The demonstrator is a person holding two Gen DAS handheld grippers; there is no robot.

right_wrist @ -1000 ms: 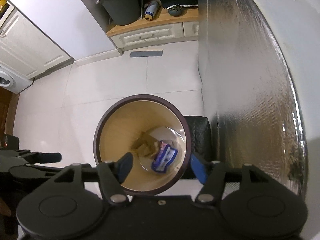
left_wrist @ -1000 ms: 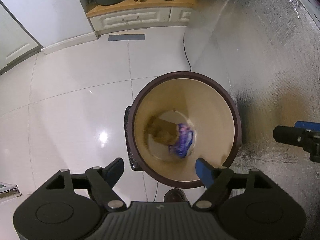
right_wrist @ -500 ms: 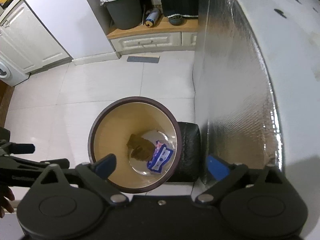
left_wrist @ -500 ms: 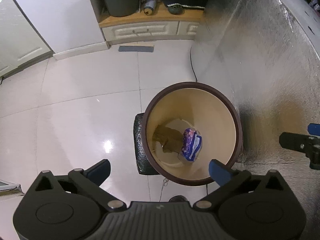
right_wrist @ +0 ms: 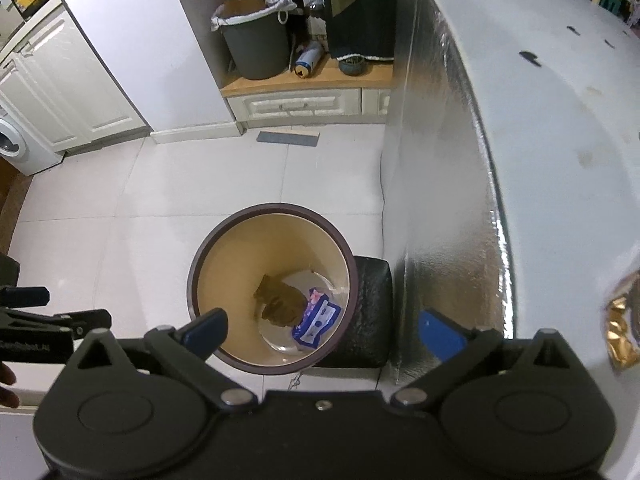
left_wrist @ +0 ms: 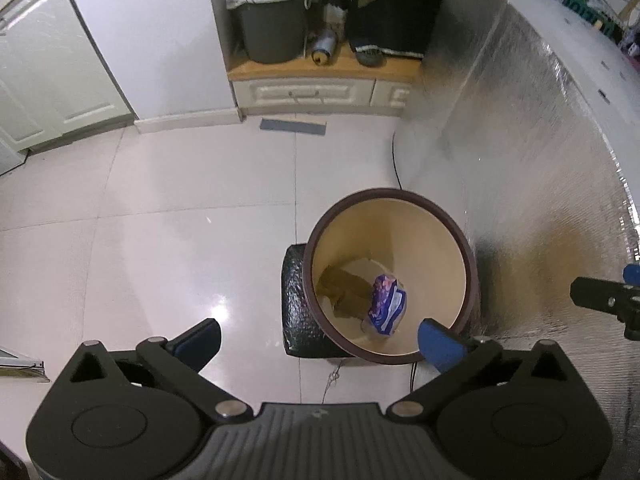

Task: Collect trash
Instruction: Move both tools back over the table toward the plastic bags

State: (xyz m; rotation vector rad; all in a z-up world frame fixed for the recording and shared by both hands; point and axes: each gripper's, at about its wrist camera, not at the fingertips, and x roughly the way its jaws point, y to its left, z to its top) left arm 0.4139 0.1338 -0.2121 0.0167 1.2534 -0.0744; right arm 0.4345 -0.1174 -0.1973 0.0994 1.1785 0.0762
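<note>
A round bin with a dark brown rim [left_wrist: 400, 194] and cream inside stands on the white tile floor beside a foil-covered wall. It also shows in the right wrist view [right_wrist: 272, 211]. At its bottom lie a blue-and-white wrapper [left_wrist: 387, 305] [right_wrist: 317, 317] and a crumpled brown paper [left_wrist: 344, 291] [right_wrist: 280, 300]. My left gripper [left_wrist: 318, 338] is open and empty, high above the bin's near side. My right gripper [right_wrist: 324, 330] is open and empty, high above the bin's right edge.
A black padded block [left_wrist: 296, 304] [right_wrist: 368, 312] sits under the bin. The foil wall [left_wrist: 520, 160] rises on the right, with a white tabletop [right_wrist: 560, 100] above it. A gold wrapper [right_wrist: 622, 332] lies at the table's near edge. A grey bucket [left_wrist: 272, 20] stands on a far cabinet.
Both grippers have risen away from the bin and their jaws have opened wider. The wrapper and brown paper stay at the bin's bottom.
</note>
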